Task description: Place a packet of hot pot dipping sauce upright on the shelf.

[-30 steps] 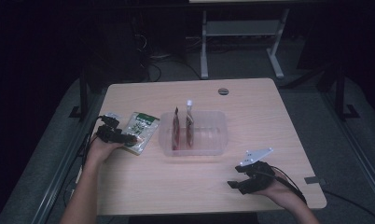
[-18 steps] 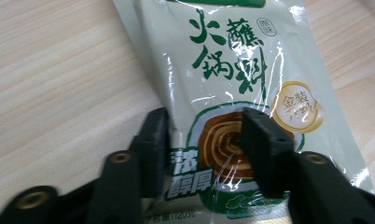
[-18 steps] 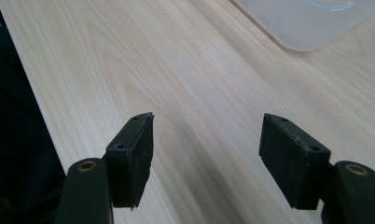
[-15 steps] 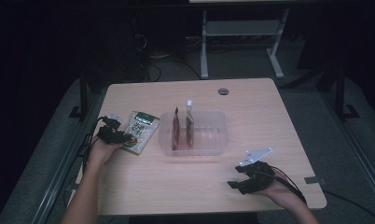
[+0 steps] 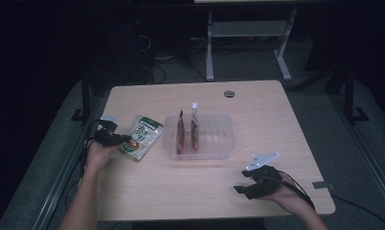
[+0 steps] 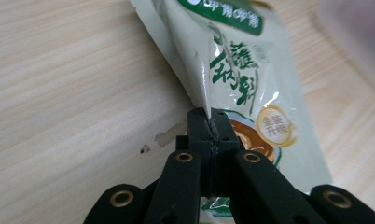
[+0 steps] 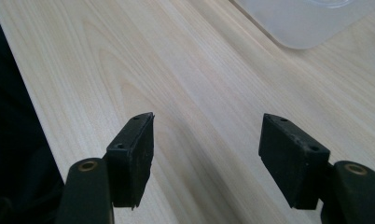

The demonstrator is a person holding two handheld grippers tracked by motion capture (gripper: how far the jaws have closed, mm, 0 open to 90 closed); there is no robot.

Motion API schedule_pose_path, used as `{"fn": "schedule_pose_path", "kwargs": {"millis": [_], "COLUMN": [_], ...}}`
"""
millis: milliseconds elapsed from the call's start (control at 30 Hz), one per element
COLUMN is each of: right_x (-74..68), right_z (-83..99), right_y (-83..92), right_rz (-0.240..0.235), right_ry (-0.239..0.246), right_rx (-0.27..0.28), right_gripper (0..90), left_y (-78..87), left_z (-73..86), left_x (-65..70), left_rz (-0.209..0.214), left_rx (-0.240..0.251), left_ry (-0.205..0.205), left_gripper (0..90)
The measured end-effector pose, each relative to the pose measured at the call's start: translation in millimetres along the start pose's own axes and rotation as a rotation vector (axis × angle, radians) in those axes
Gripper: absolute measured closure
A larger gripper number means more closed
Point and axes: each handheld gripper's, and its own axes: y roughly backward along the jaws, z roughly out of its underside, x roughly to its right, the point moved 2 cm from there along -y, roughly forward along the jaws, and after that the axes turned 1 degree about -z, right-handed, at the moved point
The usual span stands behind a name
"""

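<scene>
Standing pouches (image 5: 187,135) inside clear bin (image 5: 221,140)

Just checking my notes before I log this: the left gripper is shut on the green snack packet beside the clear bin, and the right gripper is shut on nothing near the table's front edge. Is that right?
One thing is off: the right gripper is open, not shut. The right gripper view shows its jaws wide apart over bare table. The rest holds: the left gripper is shut on the green snack packet beside the clear bin.
</scene>
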Motion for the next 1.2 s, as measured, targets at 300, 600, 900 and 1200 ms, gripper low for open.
{"fn": "schedule_pose_path", "kwargs": {"millis": [300,600,900,1200], "right_x": [0.5,0.7,1.5,7.3], "right_z": [-0.1,-1.6,-3.8,-10.9], "right_y": [1.8,3.4,3.7,1.3], "right_rz": [0.003,-0.037,-0.066,-0.206], "right_ry": [0.000,-0.045,-0.081,-0.134], "right_rx": [0.010,0.032,0.045,0.041], "right_gripper": [34.9,37.4,43.4,48.4], "left_y": [35.8,64.3,81.9,85.9], "left_z": [16.8,50.4,70.7,77.7], "left_x": [3.1,16.8,49.2,94.3], "left_rz": [0.071,0.134,0.199,0.296], "left_rx": [0.021,0.019,0.003,0.004], "left_ry": [-0.015,-0.050,-0.123,-0.203], "left_gripper": [90.0,90.0,90.0,90.0]}}
